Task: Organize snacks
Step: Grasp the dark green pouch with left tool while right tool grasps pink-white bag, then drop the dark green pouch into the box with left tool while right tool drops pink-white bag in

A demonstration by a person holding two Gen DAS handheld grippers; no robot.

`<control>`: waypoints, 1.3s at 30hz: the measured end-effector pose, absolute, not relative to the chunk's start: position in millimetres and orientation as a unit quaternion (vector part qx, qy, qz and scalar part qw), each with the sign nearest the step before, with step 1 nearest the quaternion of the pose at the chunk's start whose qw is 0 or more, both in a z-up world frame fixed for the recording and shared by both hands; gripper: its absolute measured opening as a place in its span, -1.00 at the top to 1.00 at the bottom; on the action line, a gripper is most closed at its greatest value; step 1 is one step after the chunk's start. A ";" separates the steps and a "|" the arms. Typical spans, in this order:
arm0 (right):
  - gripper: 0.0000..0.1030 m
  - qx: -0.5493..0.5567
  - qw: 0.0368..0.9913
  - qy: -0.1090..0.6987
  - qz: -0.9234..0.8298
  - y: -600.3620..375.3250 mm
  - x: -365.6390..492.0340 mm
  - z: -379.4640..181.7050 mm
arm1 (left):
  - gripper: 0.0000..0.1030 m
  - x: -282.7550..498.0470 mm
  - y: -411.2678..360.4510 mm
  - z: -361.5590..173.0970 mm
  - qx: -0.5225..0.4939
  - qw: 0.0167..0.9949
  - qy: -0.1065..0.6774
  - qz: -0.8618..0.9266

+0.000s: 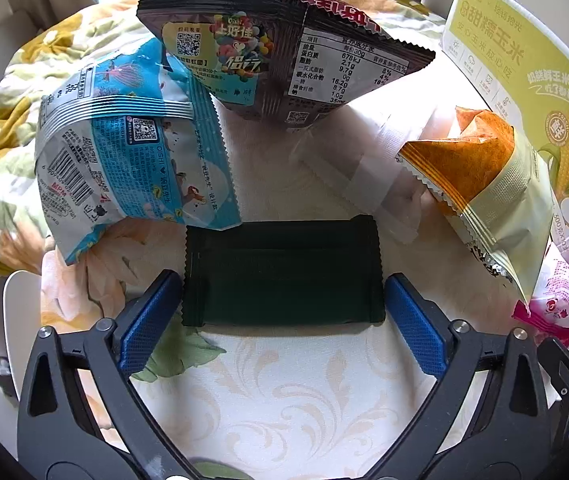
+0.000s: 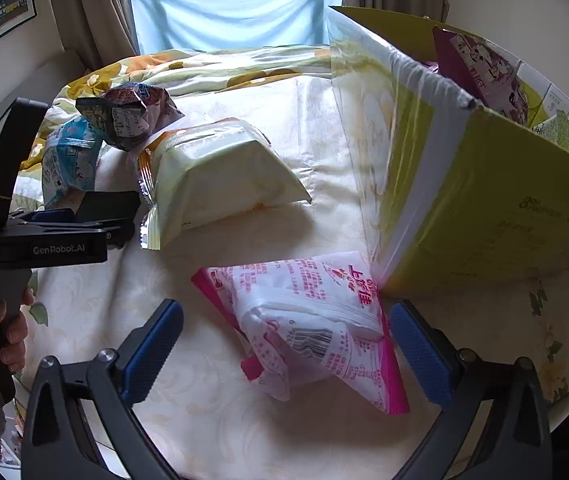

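My left gripper is open, its blue pads on either side of a flat dark green packet lying on the cream cloth. Behind it stand a blue snack bag, a dark purple bag and an orange-and-cream bag. My right gripper is open around a pink-and-white snack bag that lies against the yellow-green cardboard box. The box holds a purple bag and other packets. The left gripper's body shows at the left in the right wrist view.
The cream cloth covers a round table. A floral quilt lies behind it, under a curtained window. The box stands at the right. The pink bag shows at the left wrist view's right edge.
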State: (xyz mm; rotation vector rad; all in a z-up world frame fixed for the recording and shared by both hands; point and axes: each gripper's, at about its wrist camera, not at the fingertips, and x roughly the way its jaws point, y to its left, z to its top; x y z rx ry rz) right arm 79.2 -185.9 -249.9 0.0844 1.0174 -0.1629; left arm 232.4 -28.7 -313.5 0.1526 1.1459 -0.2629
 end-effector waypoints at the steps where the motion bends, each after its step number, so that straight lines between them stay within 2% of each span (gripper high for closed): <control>1: -0.99 0.041 0.868 0.488 -0.075 -187.0 80.3 -250.7 | -0.82 231.8 -29.2 -313.0 0.072 0.829 0.540 -0.123; 5: -0.99 0.041 0.866 0.495 -0.065 -189.7 83.9 -253.5 | -0.67 229.7 -23.4 -308.2 0.073 0.830 0.539 -0.124; 9: -0.99 0.047 0.862 0.502 -0.057 -196.0 86.4 -257.5 | -0.41 224.6 -20.6 -306.3 0.075 0.830 0.537 -0.126; 16: -0.99 0.069 0.853 0.516 -0.045 -206.5 87.9 -268.1 | -0.30 216.9 -23.3 -301.3 0.075 0.830 0.540 -0.123; 21: -0.91 0.058 0.853 0.517 -0.038 -203.8 89.1 -268.2 | -0.29 208.3 -14.8 -299.1 0.055 0.828 0.546 -0.118; 25: -0.63 0.035 0.854 0.517 -0.038 -198.1 88.9 -268.3 | -0.29 202.9 -7.5 -295.2 0.043 0.829 0.546 -0.112; 27: -0.29 0.018 0.855 0.517 -0.038 -194.3 87.4 -267.3 | -0.29 200.8 -4.2 -291.9 0.038 0.831 0.545 -0.110; 29: -0.13 0.012 0.856 0.516 -0.033 -191.6 87.5 -265.3 | -0.29 199.5 -0.6 -287.8 0.035 0.832 0.542 -0.109; 33: 0.01 0.015 0.861 0.508 -0.024 -185.8 87.3 -259.6 | -0.29 195.1 3.2 -278.8 0.030 0.836 0.537 -0.109; 39: 0.03 0.023 0.870 0.492 -0.016 -173.2 83.3 -238.9 | -0.29 189.4 5.6 -258.7 0.027 0.840 0.529 -0.119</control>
